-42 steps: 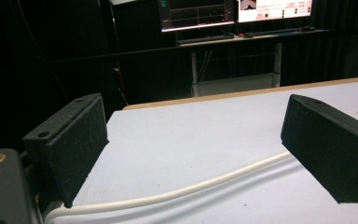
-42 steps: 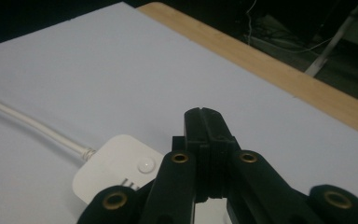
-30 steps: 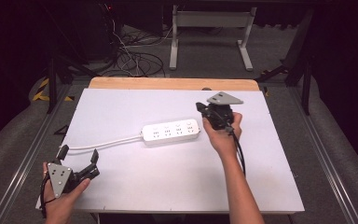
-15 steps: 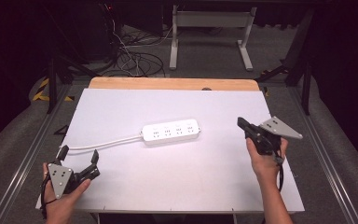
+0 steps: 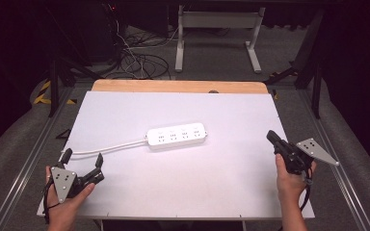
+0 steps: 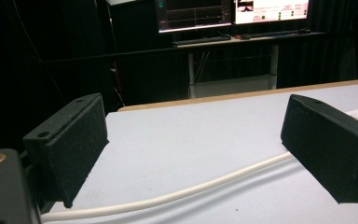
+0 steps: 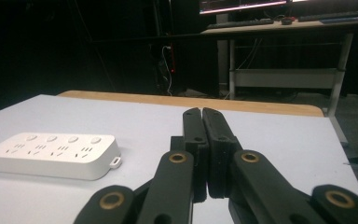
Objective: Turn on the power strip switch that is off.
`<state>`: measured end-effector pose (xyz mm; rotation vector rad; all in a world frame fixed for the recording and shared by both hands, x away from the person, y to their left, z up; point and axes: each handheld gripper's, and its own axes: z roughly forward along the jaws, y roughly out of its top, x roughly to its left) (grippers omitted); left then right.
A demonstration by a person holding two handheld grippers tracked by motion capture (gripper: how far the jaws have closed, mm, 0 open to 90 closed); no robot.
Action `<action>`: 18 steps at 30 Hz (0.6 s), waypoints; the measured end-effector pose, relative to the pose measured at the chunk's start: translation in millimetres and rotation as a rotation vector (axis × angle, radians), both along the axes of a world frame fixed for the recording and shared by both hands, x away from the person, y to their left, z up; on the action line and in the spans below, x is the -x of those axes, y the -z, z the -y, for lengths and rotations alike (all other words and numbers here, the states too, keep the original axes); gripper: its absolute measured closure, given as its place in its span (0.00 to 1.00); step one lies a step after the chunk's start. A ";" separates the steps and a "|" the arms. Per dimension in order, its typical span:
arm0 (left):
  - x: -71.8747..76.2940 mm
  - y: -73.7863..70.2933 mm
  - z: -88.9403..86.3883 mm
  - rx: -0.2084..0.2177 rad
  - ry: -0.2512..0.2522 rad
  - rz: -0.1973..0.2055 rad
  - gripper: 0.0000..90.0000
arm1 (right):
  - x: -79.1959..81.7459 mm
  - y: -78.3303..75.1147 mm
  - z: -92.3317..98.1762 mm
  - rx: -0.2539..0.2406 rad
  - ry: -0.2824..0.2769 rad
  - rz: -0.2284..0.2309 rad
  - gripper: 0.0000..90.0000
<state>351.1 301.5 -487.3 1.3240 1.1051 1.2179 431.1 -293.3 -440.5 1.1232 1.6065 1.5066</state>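
Two grippers at the near edge of the white tabletop. Left gripper at the near left corner, fingers spread wide, holding nothing; the power strip's white cord runs across the tabletop between them. Right gripper near the right edge, fingers pressed together, empty. White power strip lies flat mid-tabletop, well apart from both grippers.

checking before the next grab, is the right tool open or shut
Shut. In the right gripper view the right tool has its two black jaws pressed together with nothing between them, away from the power strip.
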 end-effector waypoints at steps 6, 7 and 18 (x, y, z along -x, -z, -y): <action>0.2 0.2 -0.6 -0.003 0.001 -0.003 0.09 | -3.7 3.7 -12.8 0.053 -0.012 -0.006 0.96; 0.2 0.5 0.1 0.004 0.001 -0.002 0.08 | -4.4 4.1 -13.8 0.052 -0.014 -0.007 0.94; -0.1 0.2 0.0 -0.001 0.002 -0.001 0.08 | -11.6 10.2 -19.5 0.014 0.064 0.024 0.15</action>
